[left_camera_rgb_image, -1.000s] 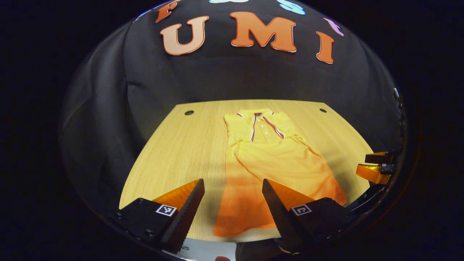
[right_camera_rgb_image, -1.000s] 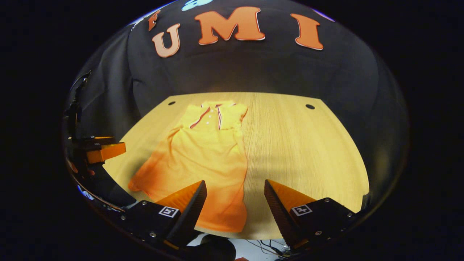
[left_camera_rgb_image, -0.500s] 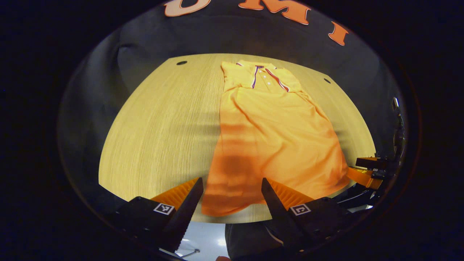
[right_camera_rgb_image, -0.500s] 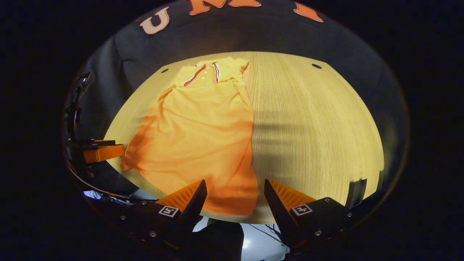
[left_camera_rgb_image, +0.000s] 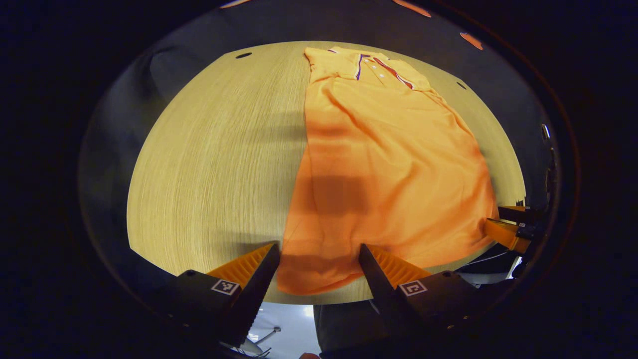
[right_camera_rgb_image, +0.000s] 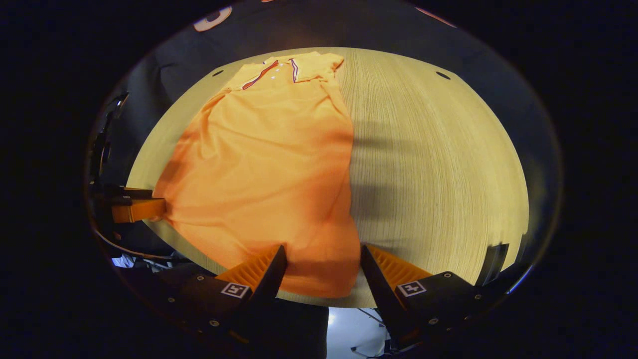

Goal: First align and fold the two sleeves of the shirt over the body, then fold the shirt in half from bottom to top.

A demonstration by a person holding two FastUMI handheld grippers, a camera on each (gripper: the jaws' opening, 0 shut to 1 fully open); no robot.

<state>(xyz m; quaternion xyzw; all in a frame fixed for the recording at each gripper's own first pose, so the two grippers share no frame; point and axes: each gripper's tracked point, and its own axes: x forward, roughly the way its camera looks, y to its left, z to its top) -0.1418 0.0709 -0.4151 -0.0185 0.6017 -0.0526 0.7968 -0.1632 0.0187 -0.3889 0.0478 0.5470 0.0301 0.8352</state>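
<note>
An orange short-sleeved polo shirt (left_camera_rgb_image: pixel 389 164) with a striped collar lies flat on the pale wooden table (left_camera_rgb_image: pixel 214 164), collar at the far edge, hem at the near edge. The left gripper (left_camera_rgb_image: pixel 319 271) hangs with fingers spread over the shirt's near left hem corner; the right gripper (right_camera_rgb_image: pixel 323 271), likewise spread, over the near right corner.

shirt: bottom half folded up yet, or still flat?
Flat. The orange polo shirt lies full length on the table, hem at the near edge, collar far.
</note>
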